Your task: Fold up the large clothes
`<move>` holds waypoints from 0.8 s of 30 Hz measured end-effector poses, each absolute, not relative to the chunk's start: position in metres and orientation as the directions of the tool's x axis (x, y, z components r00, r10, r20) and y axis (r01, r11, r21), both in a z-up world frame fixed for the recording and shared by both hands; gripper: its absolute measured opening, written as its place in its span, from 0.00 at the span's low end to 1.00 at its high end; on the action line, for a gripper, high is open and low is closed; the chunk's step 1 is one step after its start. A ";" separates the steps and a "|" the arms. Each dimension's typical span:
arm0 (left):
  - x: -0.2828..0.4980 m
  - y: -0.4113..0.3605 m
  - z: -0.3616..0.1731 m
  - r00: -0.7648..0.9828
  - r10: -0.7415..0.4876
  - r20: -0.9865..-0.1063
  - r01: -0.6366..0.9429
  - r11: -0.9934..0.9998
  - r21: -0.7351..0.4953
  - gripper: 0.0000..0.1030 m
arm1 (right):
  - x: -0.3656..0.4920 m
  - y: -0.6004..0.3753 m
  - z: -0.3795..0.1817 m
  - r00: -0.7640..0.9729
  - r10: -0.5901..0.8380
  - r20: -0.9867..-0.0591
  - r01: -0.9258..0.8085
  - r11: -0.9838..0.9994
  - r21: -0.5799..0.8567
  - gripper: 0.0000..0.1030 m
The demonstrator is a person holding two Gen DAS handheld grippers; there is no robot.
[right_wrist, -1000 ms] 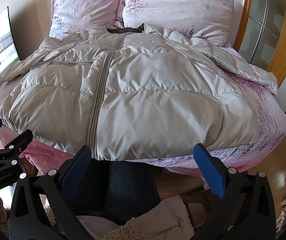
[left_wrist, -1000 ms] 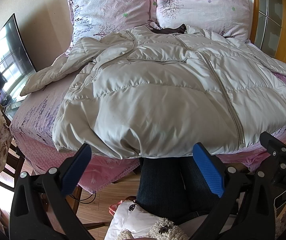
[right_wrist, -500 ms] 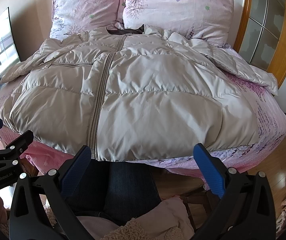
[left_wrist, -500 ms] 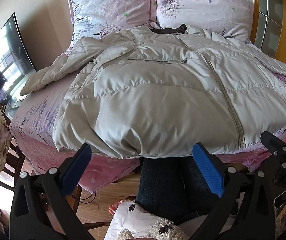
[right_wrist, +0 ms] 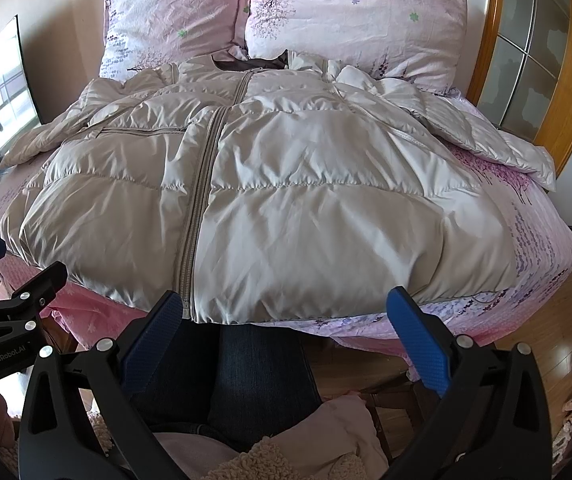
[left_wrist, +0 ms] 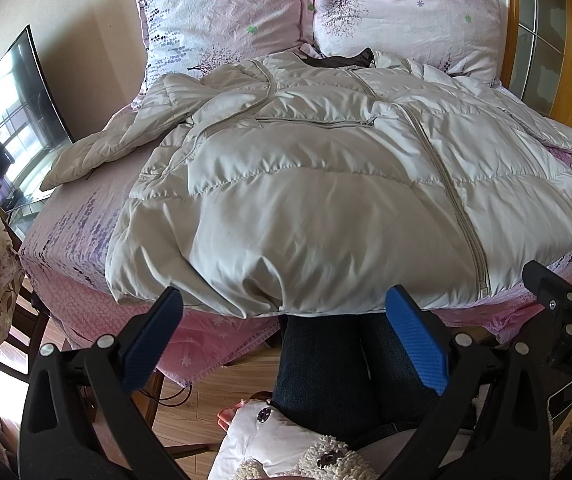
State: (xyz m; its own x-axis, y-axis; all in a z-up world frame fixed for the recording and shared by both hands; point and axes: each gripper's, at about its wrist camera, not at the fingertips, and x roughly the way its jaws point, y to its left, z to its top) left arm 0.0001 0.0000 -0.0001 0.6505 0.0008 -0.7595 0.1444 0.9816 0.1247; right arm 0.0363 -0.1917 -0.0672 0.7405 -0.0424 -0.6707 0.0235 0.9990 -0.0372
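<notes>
A large beige puffer jacket lies spread front-up on the bed, zipper closed, collar toward the pillows, hem at the near bed edge; it also shows in the right wrist view. Its left sleeve stretches toward the left bed side, its right sleeve toward the right. My left gripper is open and empty, just below the hem's left half. My right gripper is open and empty, just below the hem right of the zipper. Each gripper shows at the other view's edge.
Two pink floral pillows lean at the headboard. The bed has a pink sheet. A TV screen stands left of the bed, a wooden-framed glass door at right. The person's jeans-clad legs are below the bed edge, wooden floor around.
</notes>
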 end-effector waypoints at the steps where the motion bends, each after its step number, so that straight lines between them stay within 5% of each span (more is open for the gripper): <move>1: 0.000 0.000 0.000 0.651 0.000 -0.760 0.144 0.982 0.124 0.98 | 0.037 -0.192 -0.067 0.741 -0.042 -0.671 0.023 0.999 -0.037 0.99; 24: -0.001 -0.002 0.006 0.675 -0.034 -0.737 0.173 0.978 0.113 0.98 | 0.040 -0.200 -0.061 0.768 -0.025 -0.640 0.018 1.000 -0.017 0.99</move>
